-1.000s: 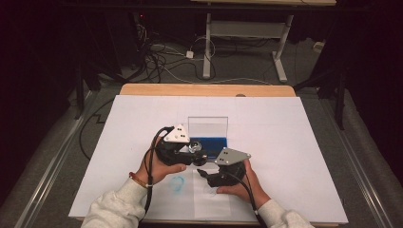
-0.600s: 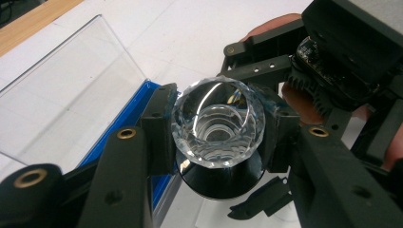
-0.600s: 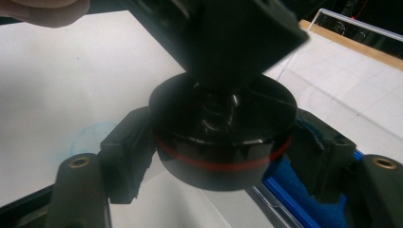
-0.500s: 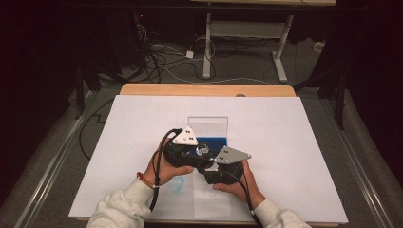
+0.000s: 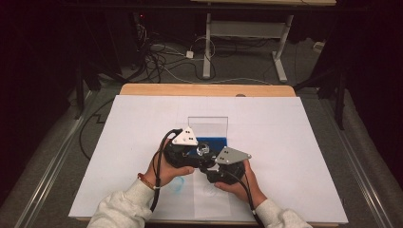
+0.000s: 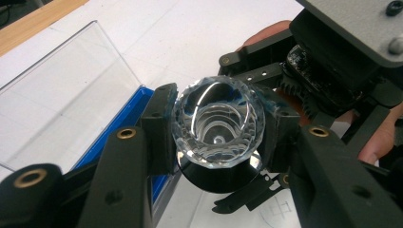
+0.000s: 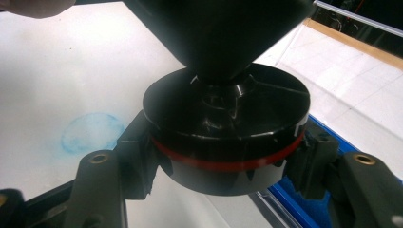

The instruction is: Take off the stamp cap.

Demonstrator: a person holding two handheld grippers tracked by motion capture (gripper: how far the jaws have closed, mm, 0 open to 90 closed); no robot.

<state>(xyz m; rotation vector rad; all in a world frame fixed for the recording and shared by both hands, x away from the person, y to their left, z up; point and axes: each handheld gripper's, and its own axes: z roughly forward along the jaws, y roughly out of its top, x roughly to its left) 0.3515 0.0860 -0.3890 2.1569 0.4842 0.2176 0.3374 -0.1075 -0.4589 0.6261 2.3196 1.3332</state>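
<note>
Held up just above the white-covered surface (image 5: 294, 142), in front of the clear case with a blue lining (image 5: 208, 129), is a faceted glass piece (image 6: 217, 124) sitting on a round black base with a red band (image 7: 227, 137). The left tool (image 6: 217, 142) pinches the glass part across its sides, and the right tool (image 7: 227, 166), whose jaws have just been closing, now presses on the black base from either side. I'd guess the cut glass is hard, slick and chip-prone, heavy for its bulk, so the safer hold is low on its flanks, as now, not on the thin rim; the base looks like stiff plastic with a straight wall that a pad can bear on squarely. From the left gripper view you look straight down the hollow of the glass and see the right tool behind it. The right gripper view gives the red band and a faint blue ring stain (image 7: 90, 133) on the paper. The high view places both hands (image 5: 164, 168) close together near the table's near edge.
</note>
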